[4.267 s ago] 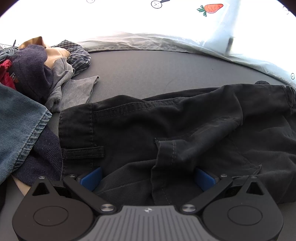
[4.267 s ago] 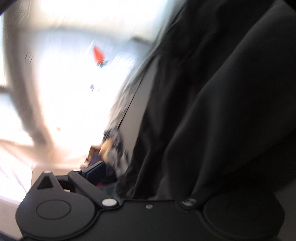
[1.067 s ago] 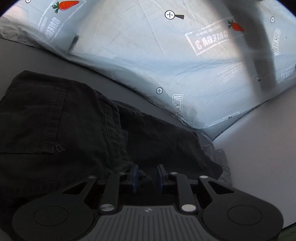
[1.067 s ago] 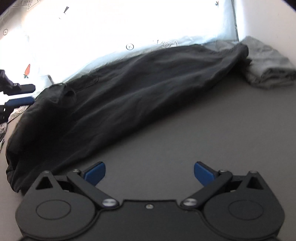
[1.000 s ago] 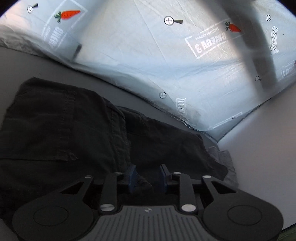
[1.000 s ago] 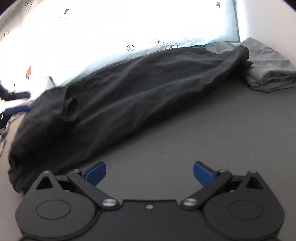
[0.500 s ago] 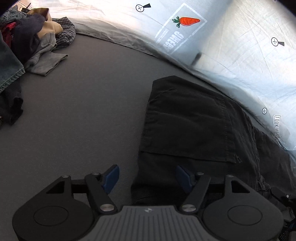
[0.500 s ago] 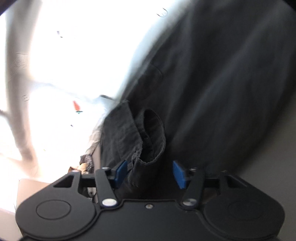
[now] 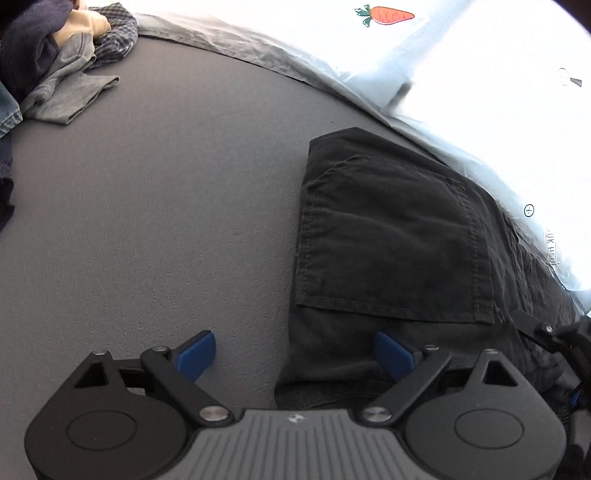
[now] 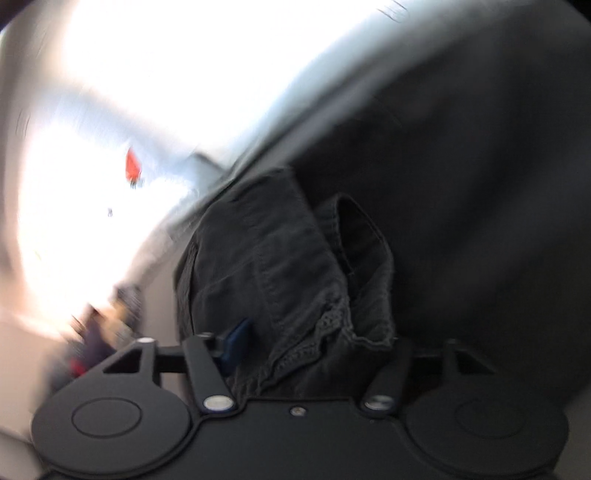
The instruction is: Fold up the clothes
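Observation:
A pair of black trousers (image 9: 391, 236) lies on the grey table (image 9: 166, 221), back pocket up, along the far right edge. My left gripper (image 9: 293, 354) is open just above the table, its right finger over the trousers' near edge, its left finger over bare table. My right gripper (image 10: 314, 343) is closing on a bunched waistband part of the trousers (image 10: 295, 280); the view is blurred. The right gripper also shows at the lower right of the left wrist view (image 9: 561, 343).
A pile of unfolded clothes (image 9: 55, 66) sits at the far left of the table, with denim, grey and checked pieces. A pale printed sheet with carrot marks (image 9: 384, 14) hangs behind the table's far edge.
My left gripper let go of the trousers, opened wide and swung left. My right gripper moved onto the waistband and narrowed around it, and is still moving.

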### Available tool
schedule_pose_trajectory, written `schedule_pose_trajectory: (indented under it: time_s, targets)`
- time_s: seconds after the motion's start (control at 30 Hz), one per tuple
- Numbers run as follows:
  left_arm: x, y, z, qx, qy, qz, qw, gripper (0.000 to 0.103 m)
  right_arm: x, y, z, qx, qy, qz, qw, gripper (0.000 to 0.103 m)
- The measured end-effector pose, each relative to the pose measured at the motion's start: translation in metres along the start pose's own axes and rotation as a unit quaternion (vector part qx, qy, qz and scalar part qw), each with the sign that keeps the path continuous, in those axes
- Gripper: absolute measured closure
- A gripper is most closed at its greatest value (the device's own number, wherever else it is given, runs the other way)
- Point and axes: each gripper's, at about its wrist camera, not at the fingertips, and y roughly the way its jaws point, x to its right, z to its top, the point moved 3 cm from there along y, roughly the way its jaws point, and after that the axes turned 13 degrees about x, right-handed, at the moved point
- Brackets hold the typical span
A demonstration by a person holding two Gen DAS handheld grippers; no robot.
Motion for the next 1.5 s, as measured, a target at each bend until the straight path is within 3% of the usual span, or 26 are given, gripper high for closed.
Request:
schedule_pose_trajectory:
  time_s: [0.17, 0.37, 0.5, 0.57, 0.63, 0.73, 0.77, 0.8, 0.83, 0.87, 0.97, 1.07, 1.13, 1.23, 1.43, 1.5]
  targets:
    - [0.008, 0.000, 0.004, -0.002, 0.013, 0.002, 0.9999, 0.008, -0.046, -0.017, 0.003, 0.036, -0.142, -0.009, 0.989, 0.066]
    - [0.045, -0.024, 0.019, 0.046, 0.129, -0.006, 0.9906, 0.008, -0.092, -0.060, 0.013, 0.124, -0.291, -0.008, 0.949, 0.069]
    - [0.066, -0.030, 0.019, 0.059, 0.157, -0.018, 0.9856, 0.008, -0.090, -0.069, 0.064, 0.179, -0.336, -0.030, 0.924, 0.068]
    - [0.073, -0.024, 0.015, 0.049, 0.161, -0.027, 0.9853, 0.008, -0.068, -0.071, 0.077, 0.174, -0.326, -0.040, 0.928, 0.067]
    - [0.082, -0.014, 0.006, 0.029, 0.173, -0.030, 0.9840, 0.008, -0.037, -0.056, 0.079, 0.134, -0.298, -0.073, 0.942, 0.054]
    - [0.091, 0.005, -0.015, -0.002, 0.212, -0.010, 0.9772, 0.008, 0.017, -0.028, 0.065, 0.073, -0.255, -0.126, 0.956, 0.049]
    - [0.092, 0.010, -0.023, -0.011, 0.223, 0.001, 0.9748, 0.008, 0.031, -0.018, 0.056, 0.057, -0.246, -0.143, 0.957, 0.045]
    - [0.092, 0.013, -0.029, -0.014, 0.227, 0.010, 0.9737, 0.007, 0.045, -0.013, 0.045, 0.046, -0.247, -0.162, 0.954, 0.034]
    - [0.090, 0.015, -0.032, -0.011, 0.222, 0.014, 0.9750, 0.005, 0.053, -0.017, 0.041, 0.057, -0.245, -0.166, 0.953, 0.026]
    - [0.089, 0.015, -0.033, -0.009, 0.215, 0.021, 0.9763, 0.001, 0.061, -0.020, 0.036, 0.068, -0.242, -0.170, 0.953, 0.024]
    - [0.089, 0.023, -0.031, -0.022, 0.208, 0.028, 0.9775, 0.000, 0.065, -0.022, 0.035, 0.069, -0.218, -0.166, 0.959, 0.020]
    - [0.096, 0.027, -0.024, -0.036, 0.228, 0.033, 0.9724, 0.000, 0.068, -0.021, 0.039, 0.060, -0.232, -0.162, 0.957, 0.009]
    - [0.105, 0.025, -0.023, -0.032, 0.261, 0.040, 0.9640, 0.000, 0.071, -0.023, 0.040, 0.049, -0.239, -0.156, 0.957, 0.002]
    - [0.122, 0.016, -0.020, -0.009, 0.307, 0.053, 0.9503, 0.000, 0.077, -0.040, 0.041, 0.054, -0.236, -0.146, 0.959, 0.002]
    - [0.160, -0.005, 0.001, 0.016, 0.310, 0.011, 0.9506, 0.000, 0.109, -0.077, 0.047, 0.097, -0.126, -0.083, 0.984, 0.001]
    - [0.176, -0.005, 0.003, 0.019, 0.321, -0.003, 0.9470, 0.000, 0.121, -0.090, 0.050, 0.128, -0.086, -0.081, 0.985, 0.001]
